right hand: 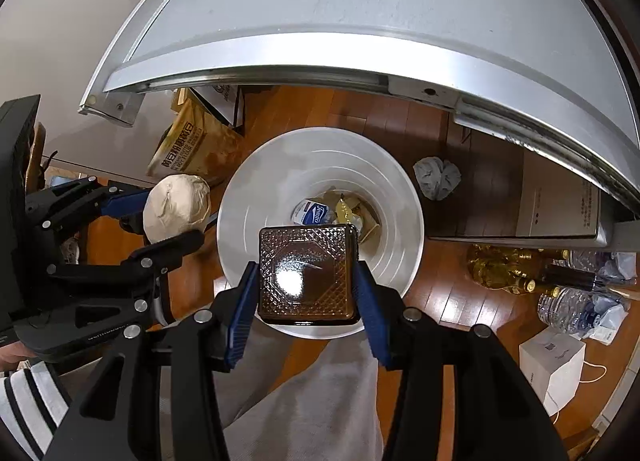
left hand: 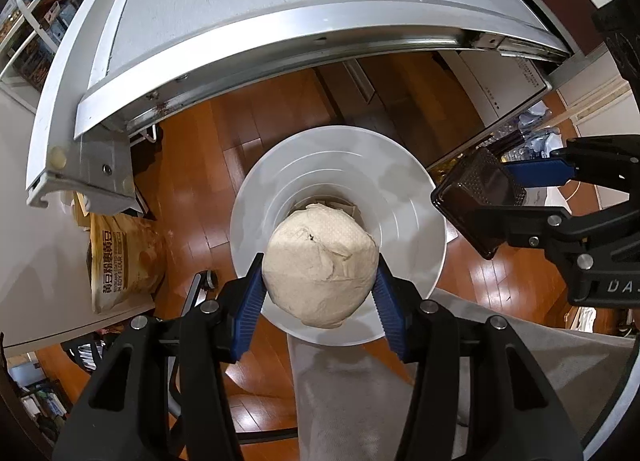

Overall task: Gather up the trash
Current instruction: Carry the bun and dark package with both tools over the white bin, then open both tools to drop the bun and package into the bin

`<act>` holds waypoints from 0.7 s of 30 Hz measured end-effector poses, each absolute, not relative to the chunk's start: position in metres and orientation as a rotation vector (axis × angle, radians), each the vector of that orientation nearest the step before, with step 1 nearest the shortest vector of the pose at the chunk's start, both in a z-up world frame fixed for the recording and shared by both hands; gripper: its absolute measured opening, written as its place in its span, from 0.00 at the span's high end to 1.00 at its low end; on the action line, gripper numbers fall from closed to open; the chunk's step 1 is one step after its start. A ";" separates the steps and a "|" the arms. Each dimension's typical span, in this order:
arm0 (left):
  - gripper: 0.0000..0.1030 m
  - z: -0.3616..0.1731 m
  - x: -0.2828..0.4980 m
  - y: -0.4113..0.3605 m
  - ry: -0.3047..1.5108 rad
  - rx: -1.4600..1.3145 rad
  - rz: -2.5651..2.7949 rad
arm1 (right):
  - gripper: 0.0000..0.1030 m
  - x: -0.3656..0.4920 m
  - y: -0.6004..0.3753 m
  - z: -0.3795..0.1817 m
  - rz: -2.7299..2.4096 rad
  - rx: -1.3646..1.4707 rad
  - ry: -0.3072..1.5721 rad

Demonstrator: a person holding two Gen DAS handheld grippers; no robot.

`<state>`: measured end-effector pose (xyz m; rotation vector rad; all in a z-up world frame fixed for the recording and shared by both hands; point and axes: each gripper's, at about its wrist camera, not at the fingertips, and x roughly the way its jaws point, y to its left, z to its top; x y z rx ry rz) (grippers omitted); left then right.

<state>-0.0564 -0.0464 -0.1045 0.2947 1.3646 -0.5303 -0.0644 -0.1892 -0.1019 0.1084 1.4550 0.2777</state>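
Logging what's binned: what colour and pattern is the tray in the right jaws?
Dark brown tray, embossed lattice border, glossy centre; right wrist view shows it best.

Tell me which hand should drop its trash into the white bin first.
Right, probably. The right gripper holds the dark brown square plastic tray directly above the white round bin. In that view the left gripper and its crumpled beige paper ball sit beside the rim.

Glossy plastic tray (right hand: pixel 307 276), crumpled paper wad (left hand: pixel 320 265)

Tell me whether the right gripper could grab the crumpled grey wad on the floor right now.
Probably not: the right gripper is shut on the brown plastic tray above the white bin; the grey wad lies clear beside it.
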 end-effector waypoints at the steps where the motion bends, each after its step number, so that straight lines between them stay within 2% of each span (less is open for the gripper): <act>1: 0.49 -0.105 -0.056 -0.047 1.363 0.299 -0.531 | 0.55 -0.064 -0.189 -0.102 0.277 0.104 1.456; 21: 0.49 -0.111 -0.052 -0.053 1.376 0.334 -0.536 | 0.55 -0.062 -0.191 -0.111 0.254 0.084 1.478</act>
